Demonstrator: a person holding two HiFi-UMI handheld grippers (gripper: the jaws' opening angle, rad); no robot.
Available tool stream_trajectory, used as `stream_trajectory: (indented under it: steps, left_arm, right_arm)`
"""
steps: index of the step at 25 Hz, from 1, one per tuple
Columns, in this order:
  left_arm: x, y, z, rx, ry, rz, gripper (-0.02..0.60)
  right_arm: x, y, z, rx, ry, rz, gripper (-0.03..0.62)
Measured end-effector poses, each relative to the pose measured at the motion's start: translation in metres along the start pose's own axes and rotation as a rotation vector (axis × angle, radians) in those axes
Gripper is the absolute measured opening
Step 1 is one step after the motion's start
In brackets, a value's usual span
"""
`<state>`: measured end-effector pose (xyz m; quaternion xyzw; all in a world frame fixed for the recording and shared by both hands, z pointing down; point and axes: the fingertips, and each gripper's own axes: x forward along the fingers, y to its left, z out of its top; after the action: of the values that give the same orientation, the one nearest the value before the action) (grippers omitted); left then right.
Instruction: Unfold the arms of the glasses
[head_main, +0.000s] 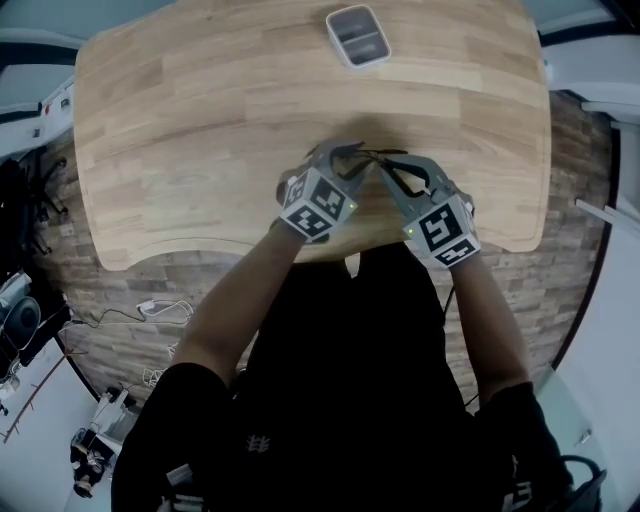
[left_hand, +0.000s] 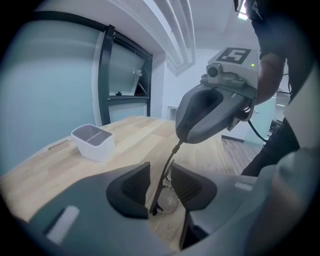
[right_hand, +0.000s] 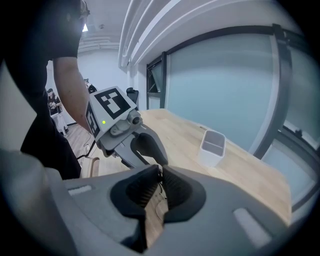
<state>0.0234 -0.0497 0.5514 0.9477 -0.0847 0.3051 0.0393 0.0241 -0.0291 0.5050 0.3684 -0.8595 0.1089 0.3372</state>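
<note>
Head view: left gripper (head_main: 340, 152) and right gripper (head_main: 395, 172) meet above the table's (head_main: 200, 120) near edge, with the glasses (head_main: 385, 158) between them; jaw gaps unreadable here.
Left gripper view: jaws apart, temple arm (left_hand: 166, 170) standing loose between the pads.
Right gripper view: jaws clenched on the frame.

A light wooden table (head_main: 200, 120) with rounded corners is seen from above, set on a floor (head_main: 565, 280) of brownish, wood-patterned planks. A white container (head_main: 358, 36) with rounded corners is placed near the table's far edge; in the left gripper view its inside is shown divided into two compartments. White cables (head_main: 160, 310) are strewn on the floor near the table's left front corner. Glazed wall panels held in a dark frame (left_hand: 106, 75) are seen beyond the table, and long light strips (left_hand: 175, 40) are fitted along the ceiling.
</note>
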Motion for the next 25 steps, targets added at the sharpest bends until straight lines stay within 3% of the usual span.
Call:
stream_trajectory:
  steps: [6,9,11,19,21,25]
  left_arm:
    - [0.003,-0.007,0.006,0.009,-0.004,0.007,0.121]
    - [0.002,-0.009,0.007,0.008,-0.017,0.004,0.044]
    - [0.001,-0.010,0.008,0.013,-0.027,0.001,0.035]
    - [-0.004,-0.009,0.005,-0.007,-0.043,0.028,0.023]
    - [-0.007,-0.007,0.005,-0.012,-0.049,0.043,0.023]
    - [-0.012,-0.006,0.006,-0.024,-0.065,0.061,0.023]
  right_arm:
    - [-0.007,0.003,0.011,-0.005,-0.037,-0.002,0.028]
    - [-0.008,0.005,0.016,0.005,-0.051,0.007,0.028]
    - [-0.008,0.005,0.021,0.020,-0.067,0.012,0.028]
    - [-0.036,-0.016,0.034,0.195,-0.203,0.000,0.031]
    - [-0.040,-0.023,0.028,0.205,-0.196,-0.019,0.031]
    - [-0.030,-0.021,0.005,0.191,-0.089,-0.033,0.031]
